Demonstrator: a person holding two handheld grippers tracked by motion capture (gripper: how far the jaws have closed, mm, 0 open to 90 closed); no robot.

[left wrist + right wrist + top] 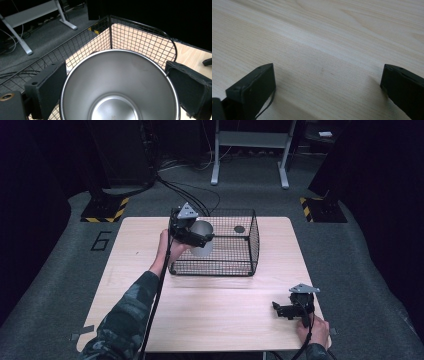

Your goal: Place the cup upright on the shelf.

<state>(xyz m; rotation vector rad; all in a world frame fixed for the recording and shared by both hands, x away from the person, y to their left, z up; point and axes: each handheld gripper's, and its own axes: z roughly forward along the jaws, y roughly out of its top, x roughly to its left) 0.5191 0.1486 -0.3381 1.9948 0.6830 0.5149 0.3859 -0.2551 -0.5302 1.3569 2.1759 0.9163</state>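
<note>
Hidden or cut off: in the left gripper view the lower rim and base of the metal cup point(120, 87) run off the bottom edge, so you see only its inside. In the high view your left tool point(197, 239) covers part of the cup point(202, 237); whether the cup touches the basket floor cannot be told. A small dark round item point(239, 229) lies inside the basket, upper centre of the frame; too small to identify.

Cup: plain steel, smooth brushed interior, bright thin rim, flat round bottom, nothing in it. Its mouth faces the left tool's camera. It sits at the centre of the high view, at the left end of the wire basket point(250, 245), within its outline.

Left tool: its jaws stand on either side of the cup, pads against the wall, pinching it.

Basket: black wire mesh, open top, standing on the wooden worktop point(150, 320) towards its far edge.

Right tool point(285, 310): at lower right of the high view, low over bare worktop, well apart from the basket. In the right gripper view its jaws are spread wide with only wood grain point(324, 50) between them.
</note>
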